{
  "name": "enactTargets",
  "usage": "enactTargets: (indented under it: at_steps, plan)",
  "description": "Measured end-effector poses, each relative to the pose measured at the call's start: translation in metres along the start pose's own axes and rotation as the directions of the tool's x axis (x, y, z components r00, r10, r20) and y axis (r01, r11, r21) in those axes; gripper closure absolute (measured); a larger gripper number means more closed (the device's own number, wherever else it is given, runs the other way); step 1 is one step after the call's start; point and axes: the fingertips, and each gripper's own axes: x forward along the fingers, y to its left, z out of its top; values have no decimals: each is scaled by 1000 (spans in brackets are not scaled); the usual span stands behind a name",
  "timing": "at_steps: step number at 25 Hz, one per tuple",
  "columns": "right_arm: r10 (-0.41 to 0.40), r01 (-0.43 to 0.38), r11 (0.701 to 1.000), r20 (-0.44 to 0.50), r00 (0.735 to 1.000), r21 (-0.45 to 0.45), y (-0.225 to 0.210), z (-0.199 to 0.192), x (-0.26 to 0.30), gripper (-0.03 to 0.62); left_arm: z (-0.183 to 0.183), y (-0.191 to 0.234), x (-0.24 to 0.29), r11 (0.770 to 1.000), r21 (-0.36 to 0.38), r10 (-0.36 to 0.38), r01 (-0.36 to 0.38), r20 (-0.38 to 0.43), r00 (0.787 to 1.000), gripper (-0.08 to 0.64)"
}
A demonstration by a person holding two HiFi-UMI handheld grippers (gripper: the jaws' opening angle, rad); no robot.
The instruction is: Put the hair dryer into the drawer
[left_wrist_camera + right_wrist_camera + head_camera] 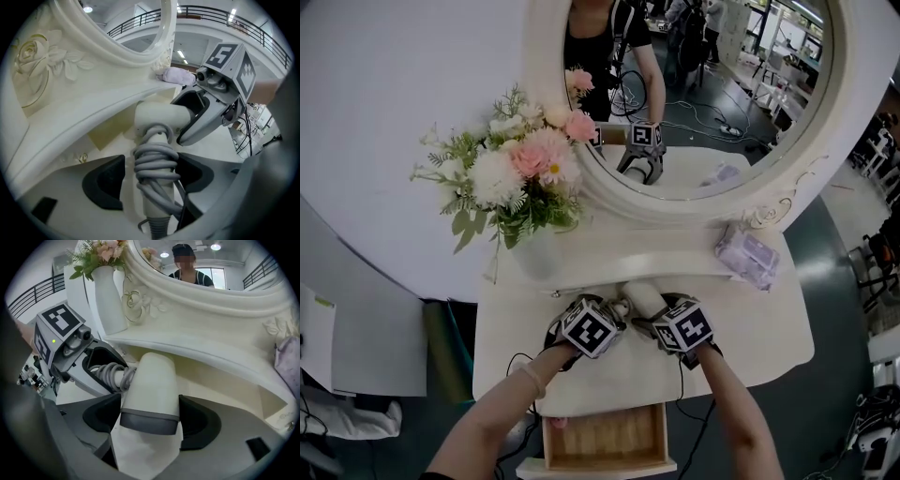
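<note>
Straddling the hair dryer, both grippers are held wide open, with nothing yet clamped. The dryer is laid on the worktop just in front of the mirror. Its cord-wound handle is framed by the jaws of the left gripper, and its barrel by those of the right gripper. A square, even closing is called for, with the cord trapped under the pads so no loop is left to snag. The dryer is best kept level on its way to the open drawer, farthest from the mirror.
</note>
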Motion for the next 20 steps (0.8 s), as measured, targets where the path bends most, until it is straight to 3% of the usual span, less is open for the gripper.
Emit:
enactTargets:
  at_steps: [6, 9, 15, 20]
  plan:
    - [7, -7, 999, -5, 1000, 35, -3, -5, 10, 229, -5, -1, 5, 1000, -6, -6, 6, -14, 1000, 211]
    - [-8, 8, 998, 6, 1000, 55, -4, -2, 11, 230, -2, 0, 5, 1000, -2, 4, -4, -4, 1000, 290]
    - [-14, 14, 998, -7, 1000, 56, -3, -4, 9, 232, -4, -5, 4, 1000, 2, -13, 13, -27, 1000, 292]
    - [-1, 2, 997, -3, 1000, 73, 6, -8, 2, 232, -10, -16, -1, 998, -36, -52, 51, -33, 998, 293]
